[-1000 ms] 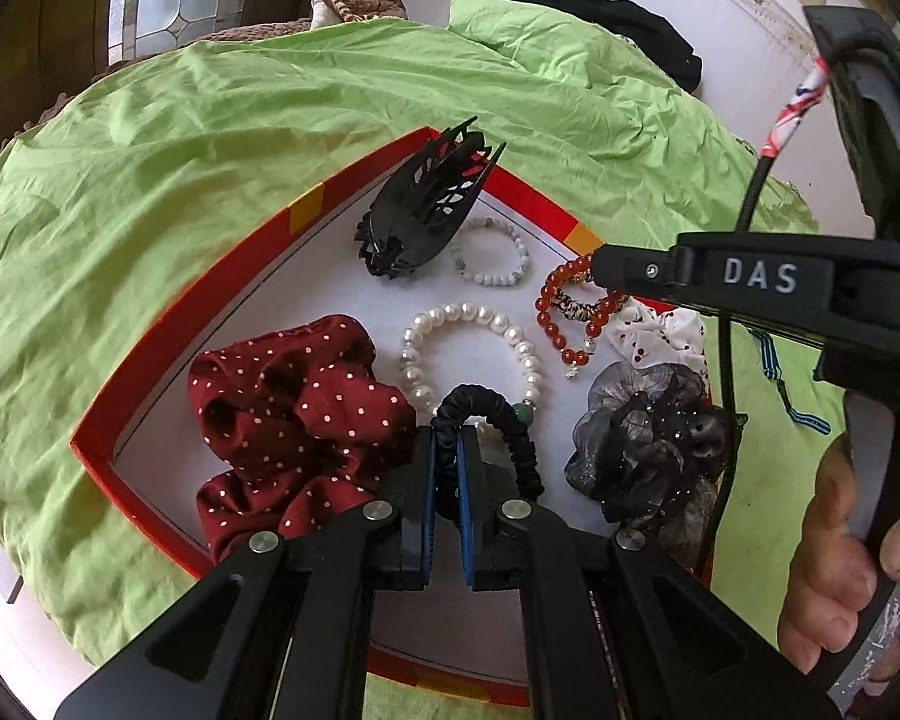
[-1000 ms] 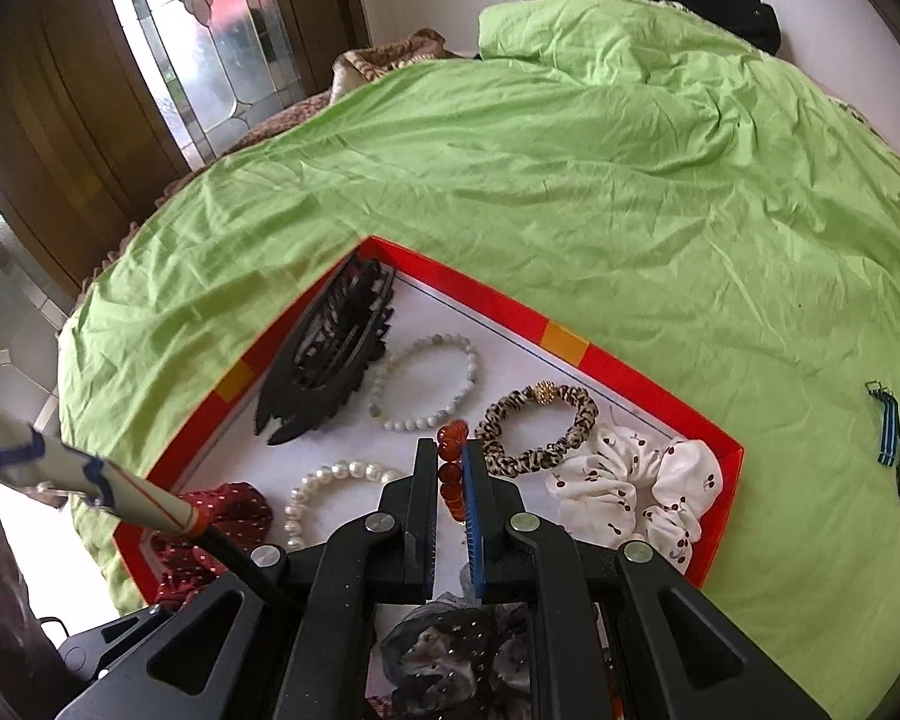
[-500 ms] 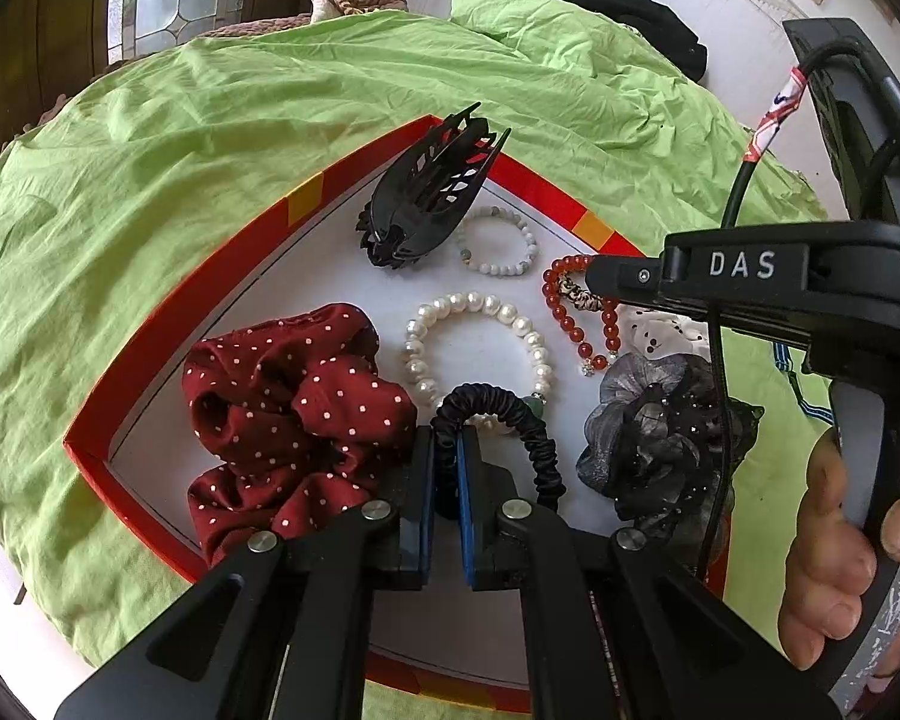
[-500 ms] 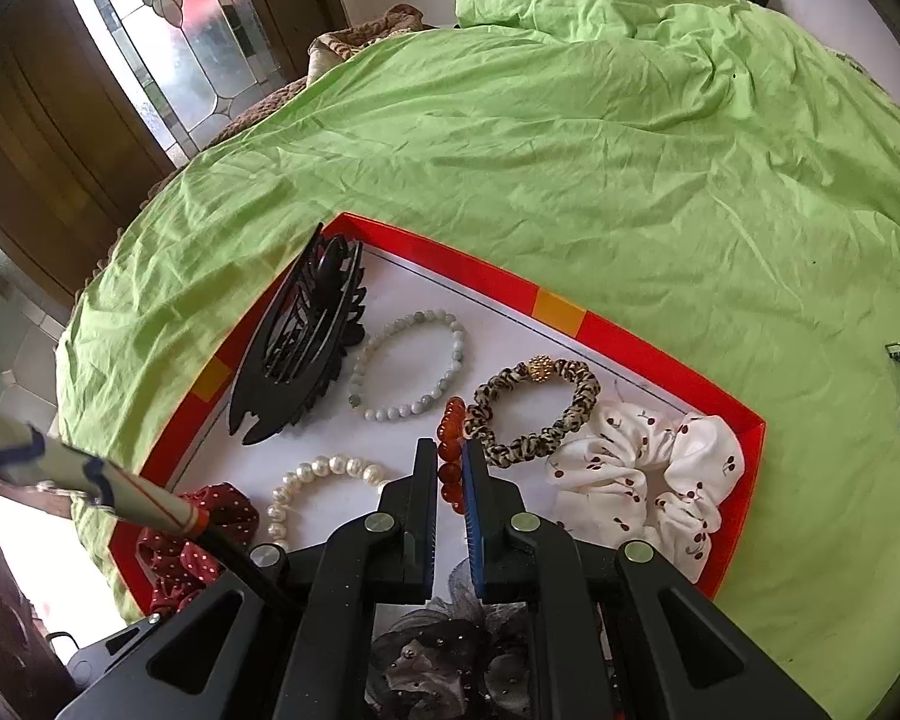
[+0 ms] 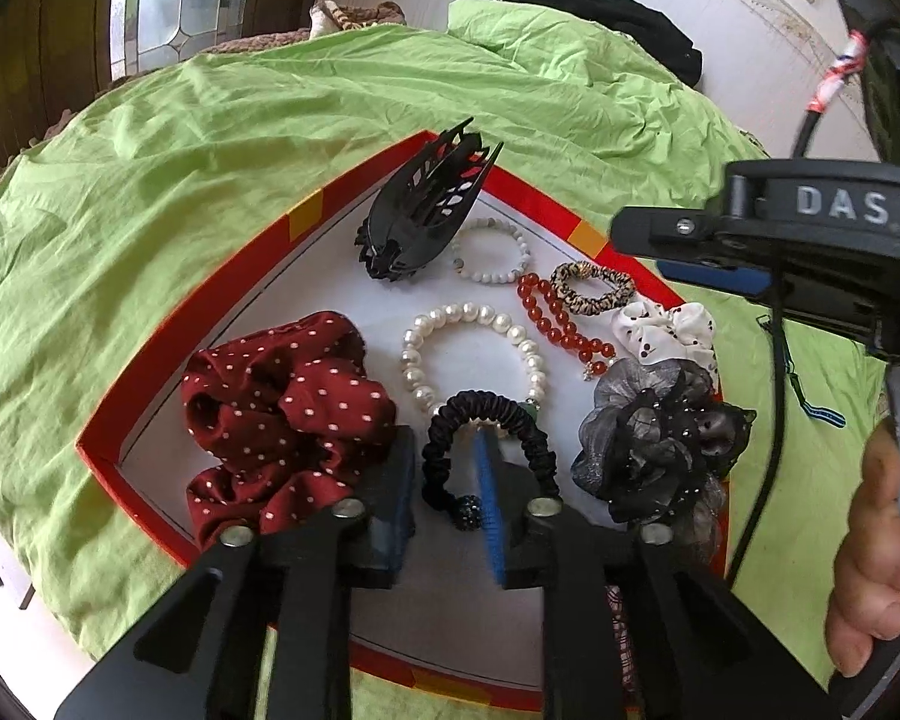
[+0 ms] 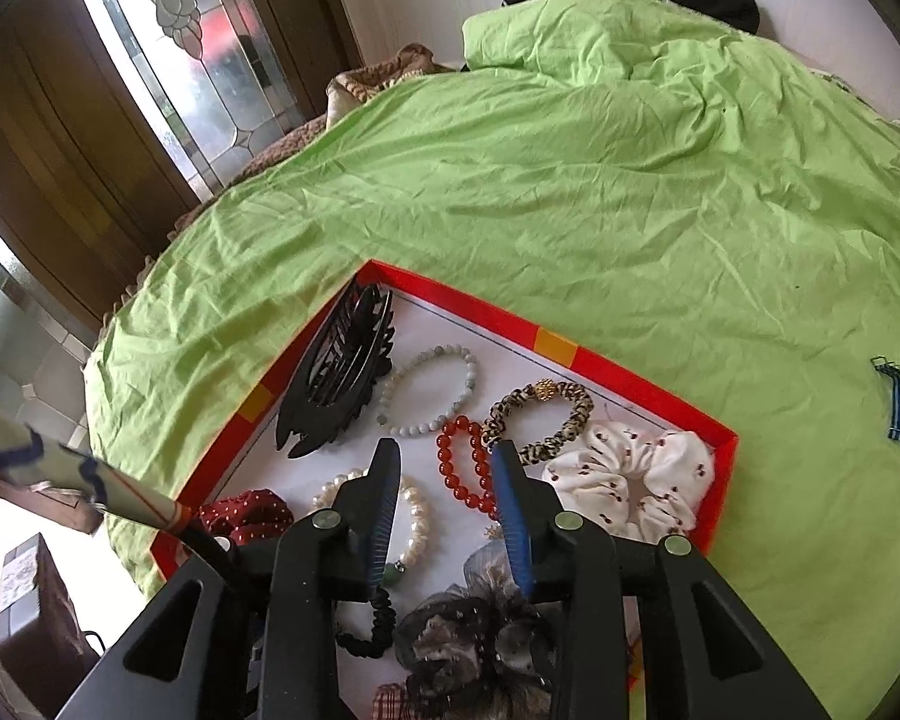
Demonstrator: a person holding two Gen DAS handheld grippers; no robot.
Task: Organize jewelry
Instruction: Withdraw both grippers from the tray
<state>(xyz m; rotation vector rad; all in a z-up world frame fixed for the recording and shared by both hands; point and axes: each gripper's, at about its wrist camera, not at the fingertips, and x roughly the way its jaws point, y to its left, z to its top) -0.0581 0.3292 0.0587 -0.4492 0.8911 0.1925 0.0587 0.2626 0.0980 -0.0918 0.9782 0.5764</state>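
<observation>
The left gripper [image 5: 444,480] is now sitting with its fingers spread apart, and they are not pinching anything. A second ago those fingers were squeezed shut on the thin black hair tie [image 5: 486,456]. Now the black hair tie is lying loose on the white floor of the red tray [image 5: 150,402], with one blue finger pad poking up through its loop. It is lying just beside the dark red dotted scrunchie [image 5: 282,414] and is touching the near side of the pearl bracelet [image 5: 474,354]. The right gripper [image 6: 450,480] is also hanging wide open now, holding nothing. It was closed on the red bead bracelet [image 6: 465,471] a moment ago, and that bracelet is now resting flat in the tray, between the two open fingers. It may be touching the leopard print hair tie [image 6: 540,420], but that is hard to tell. The gray and black net scrunchie [image 5: 654,444] and the white scrunchie [image 6: 630,474] are sitting to the right. Farther back, the pale bead bracelet [image 6: 432,390] is lying next to the big black claw clip [image 6: 336,378] near the far corner. All around the tray, the green sheet [image 6: 570,180] is spreading out. Both pieces look put away, so both grippers are free for the next piece.
</observation>
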